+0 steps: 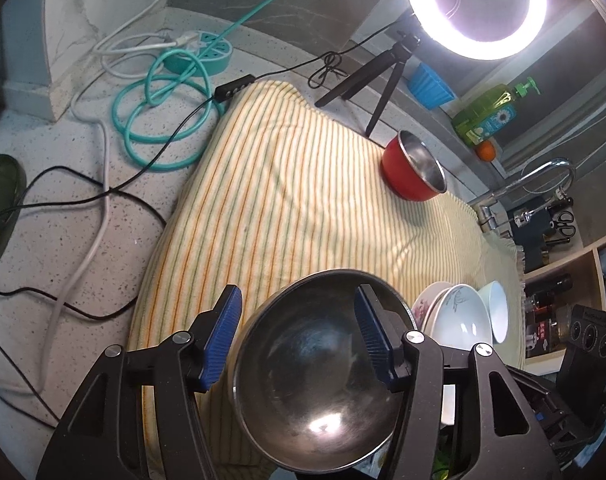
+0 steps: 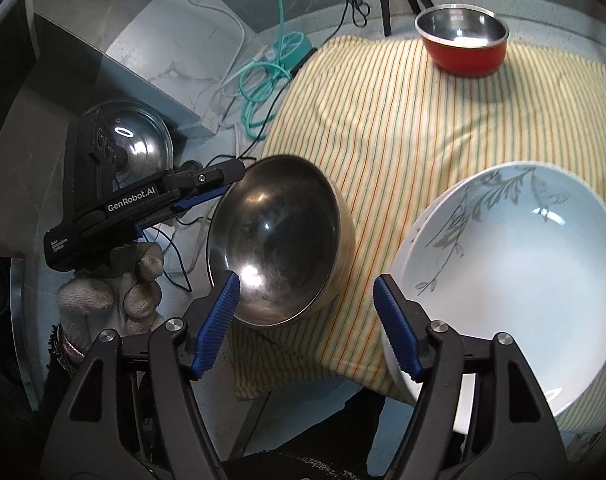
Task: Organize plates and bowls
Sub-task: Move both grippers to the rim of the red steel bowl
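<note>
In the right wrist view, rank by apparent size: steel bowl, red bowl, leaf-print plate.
1. Leaf-print plate, though nearest the camera.
2. Steel bowl, held by the left claw.
3. Red bowl, farthest; true size unsure.

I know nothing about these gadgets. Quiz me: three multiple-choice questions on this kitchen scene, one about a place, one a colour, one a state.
1. Where does the red bowl stand?
A. on the striped cloth
B. in a sink
C. on a shelf

2. The gripper pads are:
A. green
B. blue
C. white

3. The steel bowl is:
A. upside down
B. flat and level
C. tilted, with the left gripper at its rim

Answers: 1 A, it stands at the cloth's far end. 2 B, both wrist views show blue ribbed pads. 3 C, its opening faces sideways.
</note>
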A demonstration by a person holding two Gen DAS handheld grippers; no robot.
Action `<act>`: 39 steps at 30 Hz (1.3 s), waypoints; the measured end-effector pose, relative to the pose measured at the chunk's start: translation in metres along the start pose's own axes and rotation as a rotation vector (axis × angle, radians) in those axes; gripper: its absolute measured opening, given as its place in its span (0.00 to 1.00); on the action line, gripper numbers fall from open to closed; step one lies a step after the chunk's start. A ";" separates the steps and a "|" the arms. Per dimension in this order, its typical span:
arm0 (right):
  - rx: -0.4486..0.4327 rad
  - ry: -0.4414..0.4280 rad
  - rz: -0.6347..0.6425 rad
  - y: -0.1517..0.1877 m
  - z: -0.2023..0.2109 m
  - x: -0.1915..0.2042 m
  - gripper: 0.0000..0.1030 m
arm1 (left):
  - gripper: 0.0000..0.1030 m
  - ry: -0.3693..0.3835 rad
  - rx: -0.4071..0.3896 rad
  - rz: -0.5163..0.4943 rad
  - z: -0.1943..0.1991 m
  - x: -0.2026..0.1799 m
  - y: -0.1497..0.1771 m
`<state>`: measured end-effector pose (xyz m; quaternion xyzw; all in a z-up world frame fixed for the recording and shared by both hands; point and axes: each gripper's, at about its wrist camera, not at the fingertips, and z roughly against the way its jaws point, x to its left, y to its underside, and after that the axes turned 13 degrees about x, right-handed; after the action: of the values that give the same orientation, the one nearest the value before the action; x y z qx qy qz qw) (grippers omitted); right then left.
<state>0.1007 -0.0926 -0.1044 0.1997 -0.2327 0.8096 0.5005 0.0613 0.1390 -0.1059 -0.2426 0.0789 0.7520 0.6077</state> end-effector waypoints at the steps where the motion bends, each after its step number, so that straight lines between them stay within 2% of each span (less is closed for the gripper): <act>1: -0.016 0.010 0.006 0.000 0.007 0.000 0.70 | 0.56 0.004 -0.005 -0.001 0.001 -0.002 -0.001; 13: -0.164 0.054 -0.054 0.005 0.079 -0.040 0.70 | 0.56 0.052 -0.025 -0.057 0.004 -0.035 -0.018; 23: -0.261 0.051 -0.104 -0.025 0.119 -0.068 0.70 | 0.56 0.069 -0.035 -0.151 0.000 -0.080 -0.054; 26: -0.271 0.012 -0.150 -0.045 0.121 -0.086 0.70 | 0.56 0.068 -0.031 -0.174 -0.007 -0.092 -0.068; 29: -0.283 0.014 -0.203 -0.067 0.118 -0.108 0.70 | 0.56 0.085 -0.016 -0.169 -0.018 -0.098 -0.087; 34: -0.258 -0.024 -0.274 -0.096 0.106 -0.137 0.70 | 0.56 0.083 0.015 -0.161 -0.040 -0.105 -0.116; 37: -0.247 -0.015 -0.302 -0.110 0.095 -0.150 0.70 | 0.56 0.077 0.035 -0.159 -0.054 -0.106 -0.133; 39: -0.235 -0.019 -0.318 -0.118 0.087 -0.158 0.65 | 0.56 0.082 0.046 -0.149 -0.063 -0.106 -0.143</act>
<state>0.2818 -0.2103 -0.1004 0.1818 -0.2956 0.6857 0.6398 0.2300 0.0558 -0.0864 -0.2645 0.1025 0.6921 0.6637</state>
